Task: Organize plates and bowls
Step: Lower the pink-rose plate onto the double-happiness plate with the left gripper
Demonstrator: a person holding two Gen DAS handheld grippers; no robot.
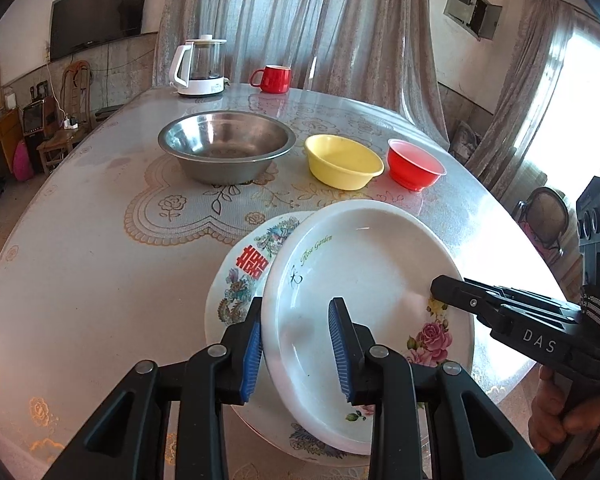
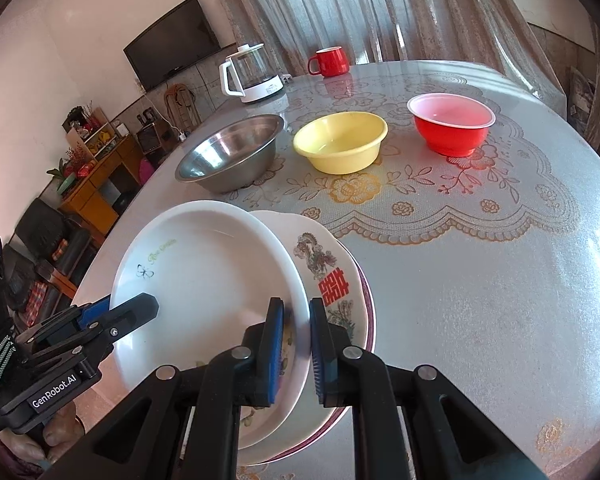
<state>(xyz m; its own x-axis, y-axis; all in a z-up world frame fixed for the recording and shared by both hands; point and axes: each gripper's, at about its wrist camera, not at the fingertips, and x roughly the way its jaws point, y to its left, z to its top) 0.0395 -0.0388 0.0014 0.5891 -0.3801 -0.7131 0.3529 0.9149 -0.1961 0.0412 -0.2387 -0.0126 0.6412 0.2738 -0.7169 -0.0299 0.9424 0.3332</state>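
A white deep plate (image 1: 364, 272) with a rose print and "Rose Garden" lettering lies tilted on a patterned plate (image 1: 244, 276) with a red double-happiness sign. It also shows in the right wrist view (image 2: 204, 280), over the patterned plate (image 2: 332, 276). My left gripper (image 1: 296, 344) straddles the white plate's near-left rim, its jaws a plate's thickness apart. My right gripper (image 2: 294, 344) straddles the opposite rim with a narrow gap. Behind stand a steel bowl (image 1: 226, 148), a yellow bowl (image 1: 342, 160) and a red bowl (image 1: 414, 164).
A glass kettle (image 1: 200, 68) and a red mug (image 1: 272, 78) stand at the table's far edge. The round table (image 1: 80, 280) has a lace-pattern cover. Its edge runs close to the plates on the near side.
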